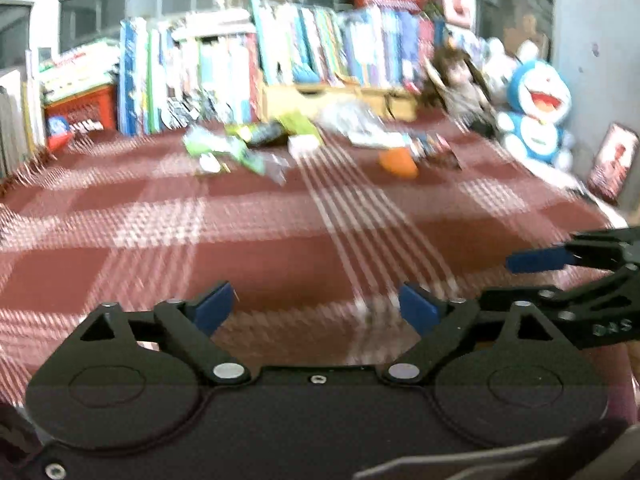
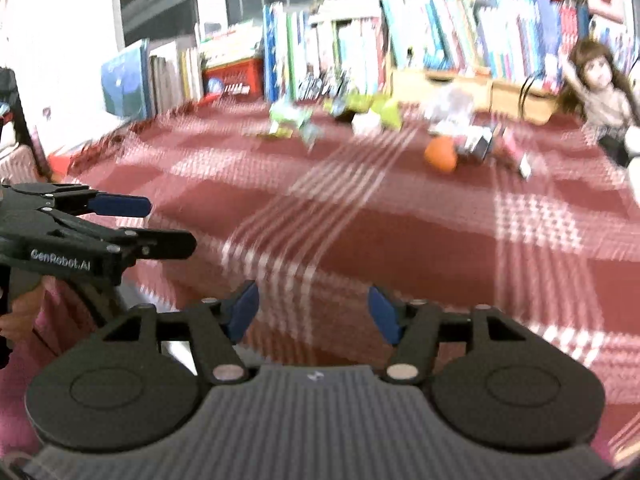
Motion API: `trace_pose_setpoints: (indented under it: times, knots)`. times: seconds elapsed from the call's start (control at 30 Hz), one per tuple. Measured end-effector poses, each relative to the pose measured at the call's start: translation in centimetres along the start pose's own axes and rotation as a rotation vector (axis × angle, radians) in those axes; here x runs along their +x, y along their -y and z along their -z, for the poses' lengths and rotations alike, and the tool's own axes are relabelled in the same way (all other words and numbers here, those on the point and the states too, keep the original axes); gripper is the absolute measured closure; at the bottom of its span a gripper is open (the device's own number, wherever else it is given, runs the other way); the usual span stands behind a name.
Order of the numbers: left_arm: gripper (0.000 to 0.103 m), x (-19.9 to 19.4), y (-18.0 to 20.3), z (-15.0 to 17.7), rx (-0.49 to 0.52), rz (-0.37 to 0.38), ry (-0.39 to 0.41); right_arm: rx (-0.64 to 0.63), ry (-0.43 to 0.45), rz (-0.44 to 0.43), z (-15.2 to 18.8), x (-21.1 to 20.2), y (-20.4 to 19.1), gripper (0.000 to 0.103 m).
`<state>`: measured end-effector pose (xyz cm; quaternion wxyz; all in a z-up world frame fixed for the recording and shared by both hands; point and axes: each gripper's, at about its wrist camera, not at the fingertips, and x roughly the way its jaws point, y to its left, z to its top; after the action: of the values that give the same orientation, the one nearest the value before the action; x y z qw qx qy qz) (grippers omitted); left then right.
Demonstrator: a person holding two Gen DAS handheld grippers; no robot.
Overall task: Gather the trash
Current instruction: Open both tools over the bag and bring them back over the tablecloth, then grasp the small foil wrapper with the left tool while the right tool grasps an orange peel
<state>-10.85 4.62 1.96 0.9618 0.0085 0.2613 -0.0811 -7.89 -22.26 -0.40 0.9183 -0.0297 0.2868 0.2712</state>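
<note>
**Both claws released, trash heap at far end of the surface**

Left claw [image 1: 316,308]: jaws spread wide, nothing between the blue pads, only checked cloth showing in the gap. Right claw [image 2: 312,312]: likewise released and empty, its gap somewhat narrower. Each shows at the edge of the other's view, side by side over the near end of the surface [image 1: 160,248], which is covered in a red and white plaid cloth.

Trash [image 1: 240,148]: a loose scatter at the far end, well apart from both claws, just in front of the row of books [image 1: 280,52]. Both views are blurred, so item count and exact kinds cannot be told.

- Green and white wrappers [image 2: 292,120], crumpled, to the left of the heap. Judged very light, soft and slippery; likely to slide on the cloth. Best pinched on a raised fold or crumpled edge, not on a flat face.
- Small pale box or carton [image 1: 304,146] in the middle. Judged light and fairly stiff; take across its narrow sides.
- Orange rounded item [image 2: 440,154], nearest the claws. Kind uncertain; a curved side may slip, so close across its middle.
- Clear or silvery packaging [image 1: 360,120] and dark flat pieces to the right. Judged thin and crushable.

Not trash: blue plush toy [image 1: 536,112] and doll [image 2: 596,80] at the right.
</note>
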Motion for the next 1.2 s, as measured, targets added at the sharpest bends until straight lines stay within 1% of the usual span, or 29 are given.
trace_pose_setpoints:
  times: [0.03,0.1,0.17,0.33,0.4,0.47,0.57,0.63,0.7,0.83,0.93,1.03,1.1,1.13,1.17,1.2]
  knots:
    - [0.001,0.3,-0.4,-0.6,-0.010,-0.013,0.018,-0.002,0.019,0.013,-0.5,-0.1,0.2,0.026]
    - [0.000,1.2,-1.1,-1.8,-0.036,-0.046,0.073,0.001,0.056,0.045,-1.5,-0.1,0.9,0.022]
    - [0.000,2.2,-2.0,-2.9,-0.056,-0.072,0.106,0.013,0.088,0.075,-2.5,0.2,1.7,0.020]
    - [0.000,6.7,-5.0,-6.0,-0.121,-0.120,0.098,0.030,0.125,0.169,-4.9,1.6,4.0,0.020]
    - [0.000,8.9,-6.1,-6.9,-0.131,-0.149,0.086,0.037,0.123,0.190,-5.8,2.5,5.0,0.020]
    - [0.001,10.9,-6.9,-7.6,-0.134,-0.170,0.075,0.048,0.115,0.187,-6.6,3.6,6.0,0.020]
    - [0.002,13.9,-8.2,-8.5,-0.165,-0.205,0.067,0.050,0.085,0.195,-7.6,5.7,7.3,0.021]
    - [0.004,15.9,-9.0,-9.1,-0.178,-0.214,0.053,0.052,0.059,0.204,-8.3,7.5,8.1,0.023]
    - [0.007,17.3,-9.5,-9.4,-0.196,-0.223,0.048,0.059,0.029,0.208,-8.7,9.2,8.6,0.026]
    - [0.008,20.2,-10.7,-10.0,-0.259,-0.224,0.017,0.081,-0.018,0.217,-9.5,12.5,9.7,0.028]
    - [0.008,22.3,-11.5,-10.2,-0.320,-0.219,-0.031,0.101,-0.043,0.231,-10.2,14.5,10.5,0.035]
    - [0.011,23.6,-12.1,-10.3,-0.370,-0.201,-0.041,0.138,-0.071,0.226,-10.8,16.3,11.2,0.045]
    - [0.033,23.7,-12.1,-10.4,-0.377,-0.196,-0.023,0.164,-0.092,0.215,-11.1,17.3,11.5,0.058]
    - [0.059,23.6,-12.1,-10.3,-0.381,-0.182,-0.017,0.169,-0.095,0.216,-11.2,17.6,11.5,0.063]
    - [0.081,23.5,-12.1,-10.3,-0.384,-0.168,-0.016,0.167,-0.096,0.220,-11.2,17.7,11.4,0.067]
    - [0.080,23.3,-12.1,-10.2,-0.386,-0.159,-0.018,0.163,-0.092,0.219,-11.2,17.7,11.2,0.069]
